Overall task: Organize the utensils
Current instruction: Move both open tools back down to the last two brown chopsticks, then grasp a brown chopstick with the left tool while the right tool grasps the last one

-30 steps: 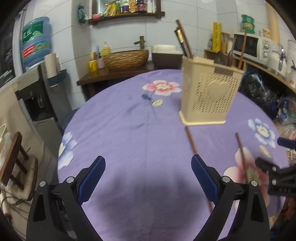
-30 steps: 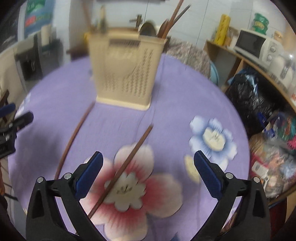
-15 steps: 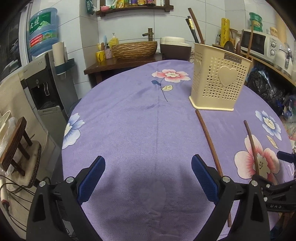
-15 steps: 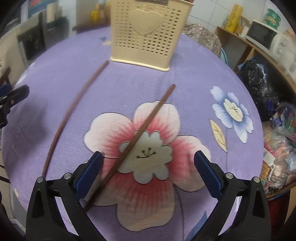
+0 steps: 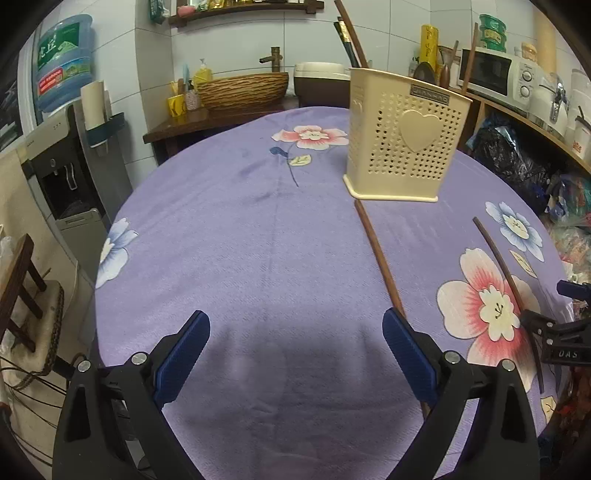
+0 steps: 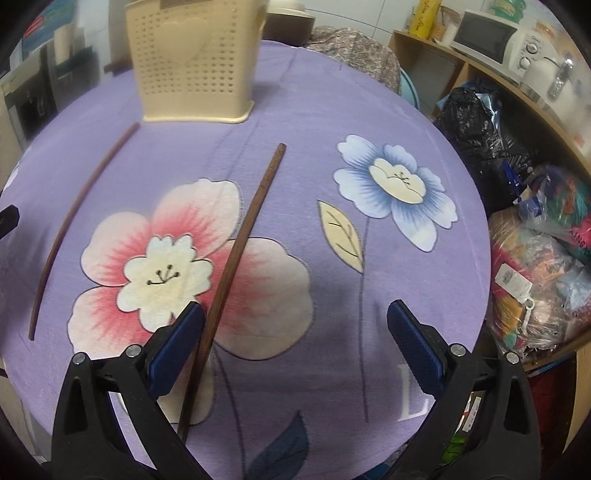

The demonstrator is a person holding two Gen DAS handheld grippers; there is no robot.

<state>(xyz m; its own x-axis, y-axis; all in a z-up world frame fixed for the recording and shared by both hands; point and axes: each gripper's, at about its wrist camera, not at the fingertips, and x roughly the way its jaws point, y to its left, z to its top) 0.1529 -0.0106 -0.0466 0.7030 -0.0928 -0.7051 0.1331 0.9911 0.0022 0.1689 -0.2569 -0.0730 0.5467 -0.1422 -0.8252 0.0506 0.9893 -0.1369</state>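
A cream perforated utensil holder (image 5: 402, 144) (image 6: 195, 62) stands on the purple floral tablecloth (image 5: 258, 240), with several chopsticks and wooden utensils (image 5: 349, 35) sticking out of it. Two brown chopsticks lie loose on the cloth. One chopstick (image 5: 380, 258) (image 6: 74, 218) runs from the holder's foot toward my left gripper's right finger. The other chopstick (image 5: 506, 273) (image 6: 240, 251) crosses the pink flower and passes just inside my right gripper's left finger. My left gripper (image 5: 295, 328) is open over bare cloth. My right gripper (image 6: 295, 321) is open and low over the table.
The round table's edge (image 6: 480, 258) drops off to the right, above plastic bags (image 6: 546, 280) on the floor. A shelf with a microwave (image 5: 495, 74) lines the right wall. A side table with a woven basket (image 5: 242, 90) stands behind, a water dispenser (image 5: 62, 177) at left.
My right gripper has shifted right along the table, so the nearer chopstick now lies against the inside of its left finger. The left gripper has moved only slightly.
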